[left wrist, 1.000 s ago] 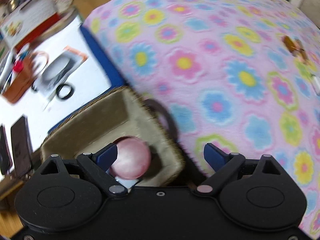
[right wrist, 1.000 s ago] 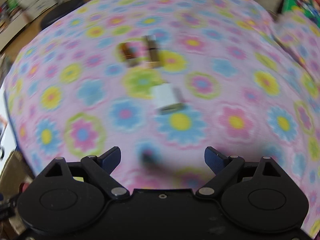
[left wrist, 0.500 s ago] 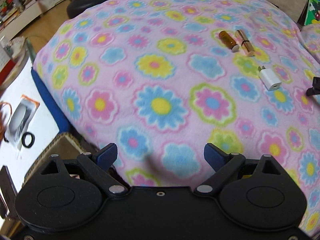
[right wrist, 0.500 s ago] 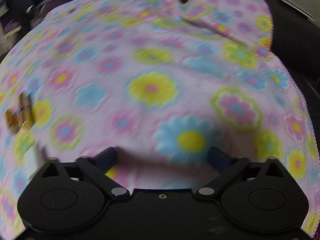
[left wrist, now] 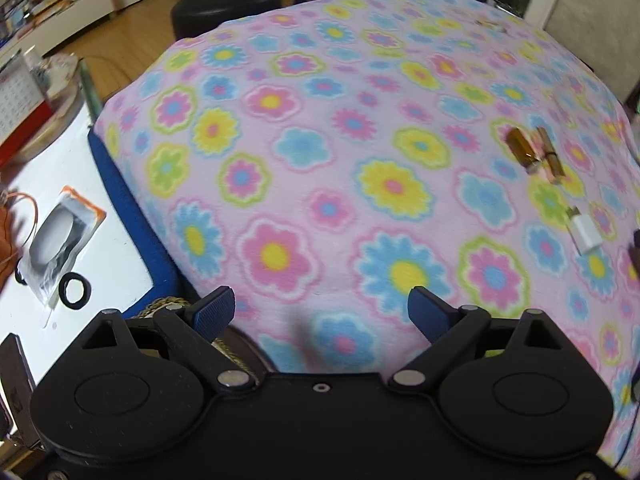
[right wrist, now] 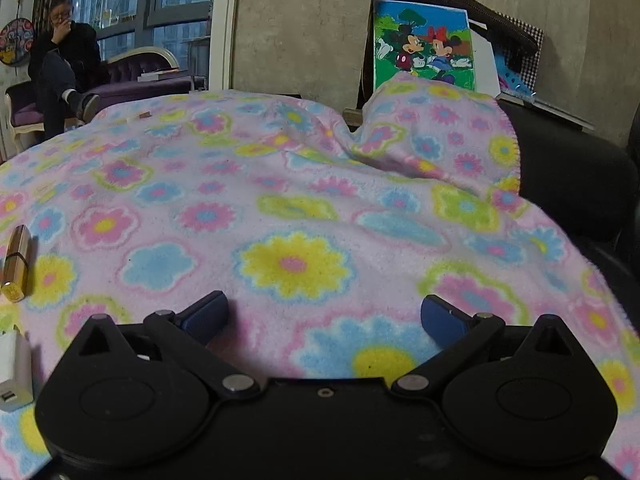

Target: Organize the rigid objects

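Observation:
On the flowered blanket (left wrist: 360,140), an amber bottle (left wrist: 520,148), a gold lipstick tube (left wrist: 551,156) and a white USB charger (left wrist: 585,232) lie at the right. My left gripper (left wrist: 322,314) is open and empty, low over the blanket's near edge, far from them. The woven basket (left wrist: 168,305) shows only as a rim under its left finger. My right gripper (right wrist: 324,318) is open and empty just above the blanket. The lipstick tube (right wrist: 16,264) and the charger (right wrist: 14,368) lie to its left.
A white table (left wrist: 60,184) at the left holds a packaged item (left wrist: 60,240), a black ring (left wrist: 74,292) and a dark phone (left wrist: 16,380). A black stool (left wrist: 228,8) stands beyond the blanket. A black cushion (right wrist: 568,184) borders the blanket's right. A person (right wrist: 60,60) sits far back.
My left gripper has swung away from the basket and its pink ball, out over the blanket. My right gripper has turned right, so the bottle, lipstick and charger slid to its left edge.

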`<state>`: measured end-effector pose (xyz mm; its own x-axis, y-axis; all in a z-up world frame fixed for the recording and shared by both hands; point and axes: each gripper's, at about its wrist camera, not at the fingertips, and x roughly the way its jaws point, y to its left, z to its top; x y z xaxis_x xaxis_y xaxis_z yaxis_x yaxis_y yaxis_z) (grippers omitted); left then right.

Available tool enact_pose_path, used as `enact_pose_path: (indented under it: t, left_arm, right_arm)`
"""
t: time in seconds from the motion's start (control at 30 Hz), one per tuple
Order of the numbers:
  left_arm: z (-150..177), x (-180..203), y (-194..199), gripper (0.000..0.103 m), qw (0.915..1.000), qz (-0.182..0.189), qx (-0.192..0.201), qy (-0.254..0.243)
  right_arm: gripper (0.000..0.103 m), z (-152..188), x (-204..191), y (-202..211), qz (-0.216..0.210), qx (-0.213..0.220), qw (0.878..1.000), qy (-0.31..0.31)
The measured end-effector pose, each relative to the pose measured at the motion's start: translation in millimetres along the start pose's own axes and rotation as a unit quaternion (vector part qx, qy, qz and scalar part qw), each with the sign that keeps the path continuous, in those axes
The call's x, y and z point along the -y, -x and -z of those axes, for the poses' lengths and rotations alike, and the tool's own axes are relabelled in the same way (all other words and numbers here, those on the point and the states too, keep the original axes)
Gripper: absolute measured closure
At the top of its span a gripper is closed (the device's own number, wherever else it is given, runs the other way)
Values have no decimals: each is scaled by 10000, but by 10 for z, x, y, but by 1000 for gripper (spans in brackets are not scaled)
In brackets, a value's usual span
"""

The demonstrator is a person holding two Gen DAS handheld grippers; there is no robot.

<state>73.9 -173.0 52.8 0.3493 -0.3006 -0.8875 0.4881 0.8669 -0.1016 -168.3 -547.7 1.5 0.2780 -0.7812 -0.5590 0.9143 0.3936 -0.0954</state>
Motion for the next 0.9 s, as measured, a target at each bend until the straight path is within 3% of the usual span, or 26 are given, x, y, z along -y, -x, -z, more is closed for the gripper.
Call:
enact_pose_path:
  t: [0.1,0.4,0.9]
  left_arm:
    - [12,-138,-11,12,9999,-41,15,145]
    - [89,-511,10,13,9976,-59,-24,684]
    - [155,-756,-218,13,9920,289,-472,1133]
  right_arm:
    - [0,11,94,2,-195,-14,9995,-251]
    - [0,39,33,38,-119,-9,9998,-142]
    - [0,43,35,45,-114,-4,9998,-143]
